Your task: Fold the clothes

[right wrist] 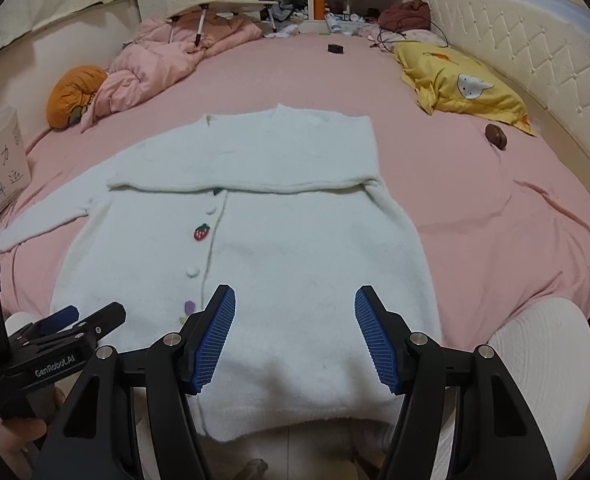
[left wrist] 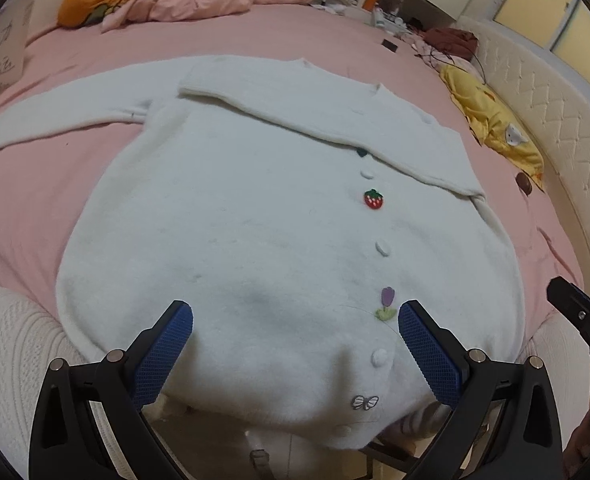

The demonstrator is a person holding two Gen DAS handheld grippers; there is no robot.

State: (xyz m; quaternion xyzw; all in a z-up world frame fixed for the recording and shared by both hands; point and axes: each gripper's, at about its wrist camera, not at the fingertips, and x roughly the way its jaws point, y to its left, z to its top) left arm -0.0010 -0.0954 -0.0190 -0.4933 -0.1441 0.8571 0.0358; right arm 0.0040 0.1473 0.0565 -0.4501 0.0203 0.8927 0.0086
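Pink bedding (right wrist: 475, 208) fills both views, and a white cardigan (right wrist: 279, 248) is spread flat at centre frame, hem nearest the cameras. One sleeve (right wrist: 255, 176) is folded across the chest; the other sleeve (left wrist: 55, 120) is stretched toward the upper left. Both the left gripper (left wrist: 295, 320) and right gripper (right wrist: 295, 308) are held agape, empty, above the hem.

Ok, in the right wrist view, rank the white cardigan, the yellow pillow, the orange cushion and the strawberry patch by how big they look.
Largest to smallest as they appear:
1. white cardigan
2. yellow pillow
3. orange cushion
4. strawberry patch
The pillow and cushion lie farther from the camera than the cardigan, so their true sizes are less sure.
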